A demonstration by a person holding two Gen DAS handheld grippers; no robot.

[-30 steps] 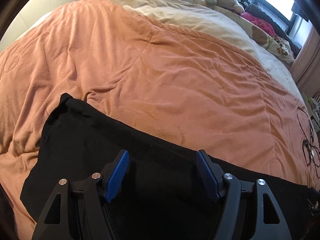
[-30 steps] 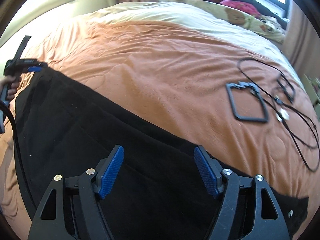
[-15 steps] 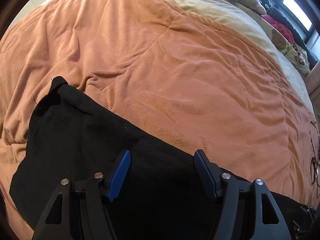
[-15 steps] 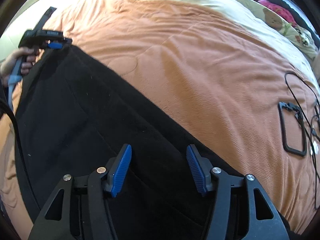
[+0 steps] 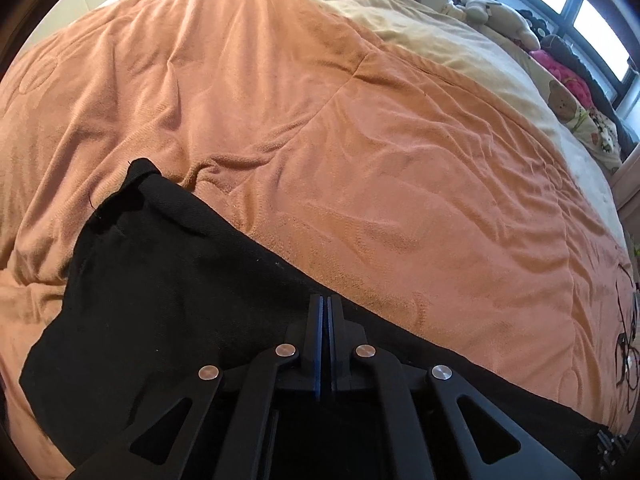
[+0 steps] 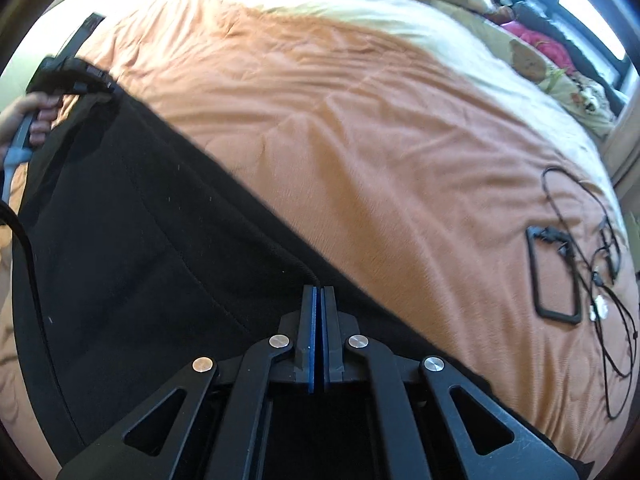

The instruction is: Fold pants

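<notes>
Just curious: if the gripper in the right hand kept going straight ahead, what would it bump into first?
Probably the orange blanket, just past the black pants edge that the right gripper pinches; depth is unclear.

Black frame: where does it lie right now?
In the right wrist view the black frame lies flat on the orange blanket at the far right, beside tangled cables, apart from the pants.

A bed (image 5: 360, 128) covered by a rumpled orange quilt (image 6: 360, 128) carries black pants (image 5: 168, 288) spread along its near edge. A black rectangular frame (image 6: 554, 276) and tangled black cables (image 6: 612, 300) lie at its right side, stuffed toys (image 5: 496, 20) at the far end.
</notes>
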